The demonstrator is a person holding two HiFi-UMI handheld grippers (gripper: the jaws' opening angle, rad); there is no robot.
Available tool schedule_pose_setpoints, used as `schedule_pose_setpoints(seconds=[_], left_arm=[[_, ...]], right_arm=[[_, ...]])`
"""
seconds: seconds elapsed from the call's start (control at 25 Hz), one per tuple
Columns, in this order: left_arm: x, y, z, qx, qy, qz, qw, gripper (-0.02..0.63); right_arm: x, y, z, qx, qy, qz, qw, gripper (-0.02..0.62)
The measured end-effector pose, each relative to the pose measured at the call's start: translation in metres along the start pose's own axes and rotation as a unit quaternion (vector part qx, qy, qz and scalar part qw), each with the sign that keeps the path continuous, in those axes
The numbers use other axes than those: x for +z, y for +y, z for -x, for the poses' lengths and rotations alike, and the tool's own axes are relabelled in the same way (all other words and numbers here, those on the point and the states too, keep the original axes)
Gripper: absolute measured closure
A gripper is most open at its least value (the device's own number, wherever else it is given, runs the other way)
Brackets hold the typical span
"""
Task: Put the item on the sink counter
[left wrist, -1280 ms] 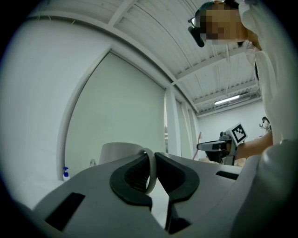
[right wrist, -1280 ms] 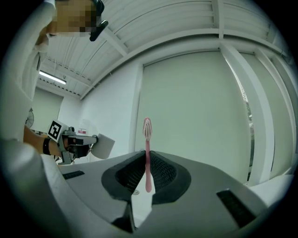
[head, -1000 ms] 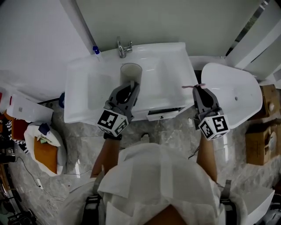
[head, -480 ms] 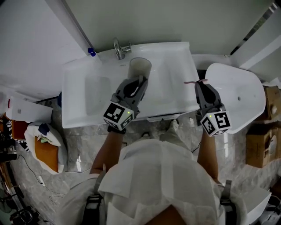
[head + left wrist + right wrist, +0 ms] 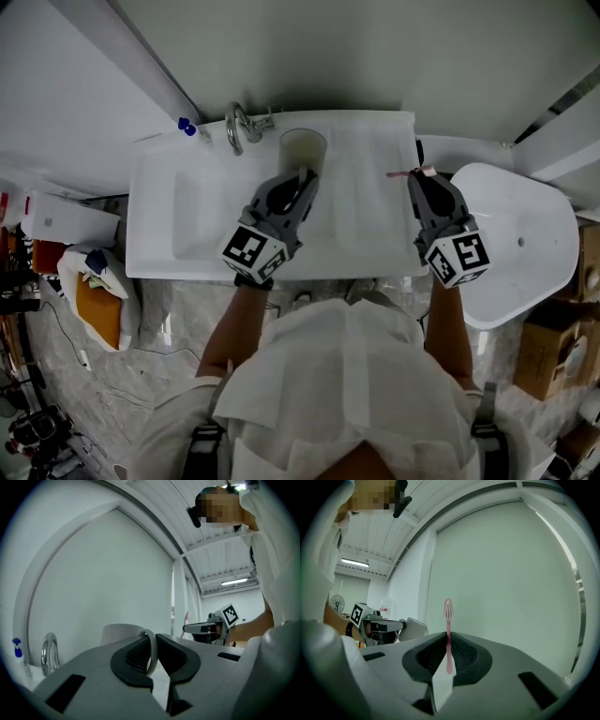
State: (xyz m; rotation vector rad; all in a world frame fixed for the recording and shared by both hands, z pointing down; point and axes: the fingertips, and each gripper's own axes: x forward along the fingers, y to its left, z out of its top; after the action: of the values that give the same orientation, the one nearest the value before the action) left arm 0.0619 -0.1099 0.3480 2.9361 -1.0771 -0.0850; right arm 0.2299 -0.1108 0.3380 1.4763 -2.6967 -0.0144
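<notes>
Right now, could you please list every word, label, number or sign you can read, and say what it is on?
None is readable.
Cubes on the left tool and right tool: black-and-white square patterns only, no words.
Red label on the far white container: too small to read.

Dim, cool, even light. Gripper views show heavy fisheye, black corners and soft foreground. Ceiling strip light [image 5: 354, 563] glows upper left.
</notes>
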Motion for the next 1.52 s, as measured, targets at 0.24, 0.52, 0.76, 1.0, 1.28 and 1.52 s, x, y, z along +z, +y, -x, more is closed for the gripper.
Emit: schedule_pose_setpoints(seconds=[0.24,0.52,0.76,1.0,1.28,1.52], left_arm=[[-0.018,0.015,-0.045,0.030,0.009,0.008,0.9995,0.566],[-0.044,0.040,-0.065,0.032,0.015,0.026,0.9990,0.568],[-0.070,0.066,-0.073,-0.002,0.030,0.049,0.9983,0.566],[-0.095,0.094,-0.085,-0.032,0.048,0.051,0.9970,0.566],[-0.132,0.122,-0.104,-0.034,0.085,0.055,0.9942,0.566],[-0.157,0.138,-0.119,-0.034,0.104,0.060,0.9922,0.566]], right_arm=[[-0.017,-0.038,-0.040,0.050,0.006,-0.003,0.999,0.565],[-0.039,-0.043,-0.083,0.062,0.019,-0.007,0.998,0.565],[-0.052,-0.038,-0.109,0.027,0.032,-0.017,0.999,0.565],[-0.061,-0.029,-0.118,0.005,0.046,-0.025,0.999,0.565],[-0.067,-0.029,-0.129,0.002,0.055,-0.026,0.998,0.565],[-0.070,-0.033,-0.138,0.008,0.065,-0.018,0.998,0.565]])
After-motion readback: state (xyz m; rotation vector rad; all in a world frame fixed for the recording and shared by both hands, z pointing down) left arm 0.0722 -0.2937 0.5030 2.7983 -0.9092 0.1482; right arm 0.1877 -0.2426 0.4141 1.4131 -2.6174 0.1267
